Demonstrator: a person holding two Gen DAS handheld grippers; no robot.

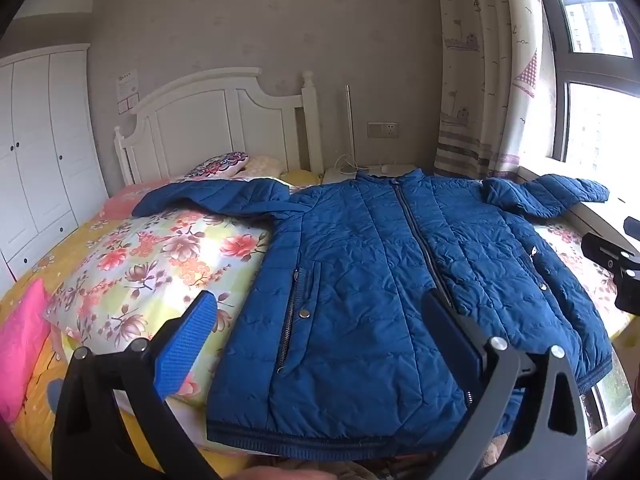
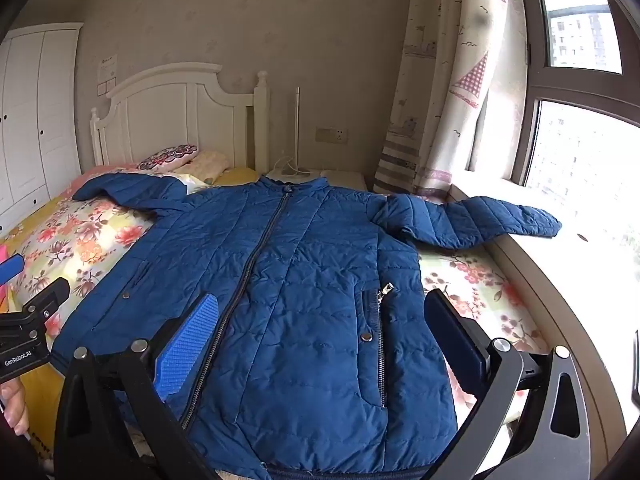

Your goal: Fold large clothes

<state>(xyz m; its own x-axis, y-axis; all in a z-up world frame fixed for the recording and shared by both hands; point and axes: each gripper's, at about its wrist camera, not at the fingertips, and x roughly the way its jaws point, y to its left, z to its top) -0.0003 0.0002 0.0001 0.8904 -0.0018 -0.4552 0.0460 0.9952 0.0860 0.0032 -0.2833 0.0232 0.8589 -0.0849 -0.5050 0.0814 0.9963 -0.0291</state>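
Observation:
A dark blue quilted jacket (image 1: 360, 280) (image 2: 304, 280) lies front up on the bed, zipped, with its hem nearest me. One sleeve (image 1: 208, 196) stretches left over the floral quilt. The other sleeve (image 2: 472, 220) reaches right onto the window sill. My left gripper (image 1: 318, 308) hovers over the jacket's lower left half, jaws wide open and nothing between them. My right gripper (image 2: 322, 300) hangs over the lower right half by the pocket zip, also wide open and empty. Each gripper shows at the edge of the other's view: the right (image 1: 612, 236), the left (image 2: 34, 280).
A floral quilt (image 1: 160, 264) and a pink pillow (image 1: 20, 340) lie left of the jacket. Behind stand a white headboard (image 1: 208, 120), a wardrobe (image 1: 40, 140) and a bedside table with a lamp (image 2: 298, 136). Curtain and window sill (image 2: 580, 264) border the right. A hand (image 2: 14, 404) holds the left tool.

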